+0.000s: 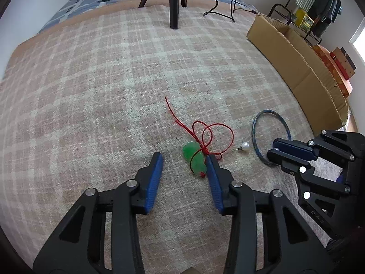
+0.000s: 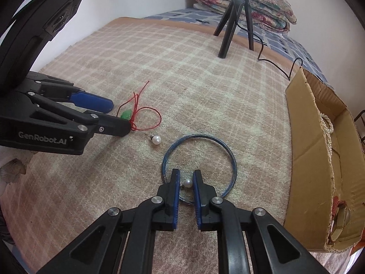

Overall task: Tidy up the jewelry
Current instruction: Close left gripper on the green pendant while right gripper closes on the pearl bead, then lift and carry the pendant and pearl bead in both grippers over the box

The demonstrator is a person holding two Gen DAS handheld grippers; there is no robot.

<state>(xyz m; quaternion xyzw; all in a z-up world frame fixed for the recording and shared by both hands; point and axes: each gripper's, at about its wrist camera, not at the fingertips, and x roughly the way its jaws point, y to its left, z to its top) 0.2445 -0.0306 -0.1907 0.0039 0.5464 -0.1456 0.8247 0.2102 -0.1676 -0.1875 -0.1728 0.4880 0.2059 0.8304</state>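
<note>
Plaid blanket (image 1: pixel 114 80) covers a bed.

Left gripper (image 1: pixel 184 162), lower centre of the left wrist view: jaws partly open, nothing pressed between them. Green pendant (image 1: pixel 194 157) on a red cord (image 1: pixel 212 132) lies at the tip of its right-hand finger, touching or just beside it; the gap between the fingers shows bare blanket. In the right wrist view the same gripper (image 2: pixel 118 114) comes in from the left edge, and the pendant (image 2: pixel 125 114) peeks out just past its tips.

Right gripper (image 2: pixel 185 178), lower centre of the right wrist view: jaws nearly shut, a pearl earring (image 2: pixel 187 183) between the pads. Cannot tell if both pads press on it. The tips sit inside the blue bangle (image 2: pixel 230 155), which lies flat on the blanket. In the left wrist view this gripper (image 1: pixel 272 148) sits at the right edge, over the near rim of the bangle (image 1: pixel 255 125).

Second pearl earring (image 2: pixel 157 139) lies loose between pendant and bangle, touching neither; also seen in the left wrist view (image 1: pixel 244 146).

Cardboard box (image 2: pixel 308 141) at the right edge, with a pearl necklace (image 2: pixel 327 125) inside. Tripod (image 2: pixel 237 18) stands at the top of the frame, a folded quilt (image 2: pixel 269 11) behind it.
</note>
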